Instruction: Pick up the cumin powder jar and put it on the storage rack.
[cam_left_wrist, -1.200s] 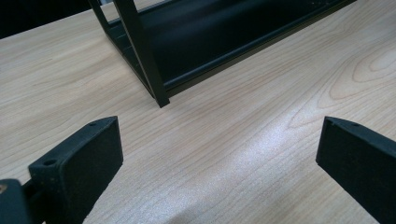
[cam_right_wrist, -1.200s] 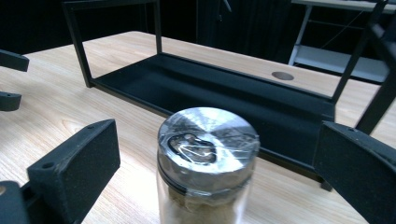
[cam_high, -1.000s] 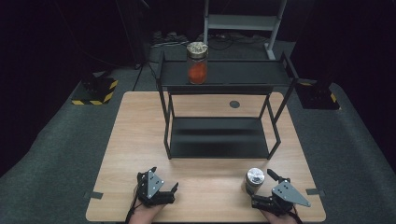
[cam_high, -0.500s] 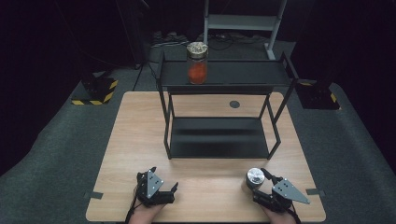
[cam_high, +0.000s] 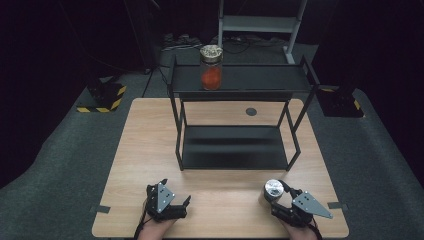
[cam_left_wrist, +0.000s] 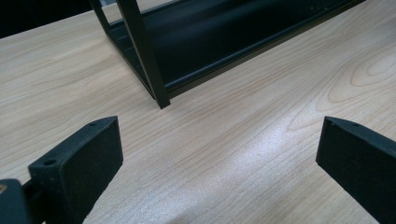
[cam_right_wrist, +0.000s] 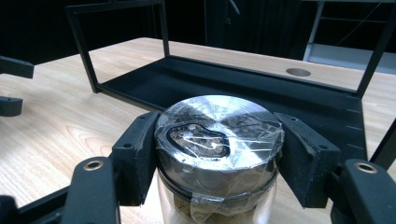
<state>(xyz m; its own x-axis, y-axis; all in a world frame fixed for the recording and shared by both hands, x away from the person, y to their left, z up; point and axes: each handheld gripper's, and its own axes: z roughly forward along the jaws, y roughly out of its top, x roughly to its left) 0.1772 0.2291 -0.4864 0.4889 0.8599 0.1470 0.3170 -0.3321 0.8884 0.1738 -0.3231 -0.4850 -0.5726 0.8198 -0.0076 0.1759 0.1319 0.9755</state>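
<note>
Silver-lidded jar (cam_right_wrist: 218, 140) stands upright on the wooden table (cam_high: 150, 145), at the near right, in front of the black two-tier rack (cam_high: 235, 120); its long axis is vertical, lid up, taped over with clear film; brownish fill shows through the glass under the lid. Right gripper (cam_right_wrist: 219, 154) has it between the jaws; the pads sit against the lid band on both sides, one jaw each side, so I read it as closed on the jar just below the top; in the high view the same jar (cam_high: 273, 190) sits just ahead and left of the right gripper (cam_high: 286, 201). Key relation: the rack's lower shelf lies straight ahead of the jar along the jaw line, open front facing the gripper, near; the top shelf already carries a second jar with red contents (cam_high: 211, 67) toward its left end. Judgement: lift first, then forward, keeping the jar plumb to clear the shelf lip. Right hand comes in low from the near edge, gripper roughly level, pointing forward and slightly left. Left gripper (cam_high: 172, 201) rests at the near left, well apart from the jar; jaws wide open, nothing between them, only bare table and the rack's front left leg (cam_left_wrist: 144, 56) ahead.
</note>
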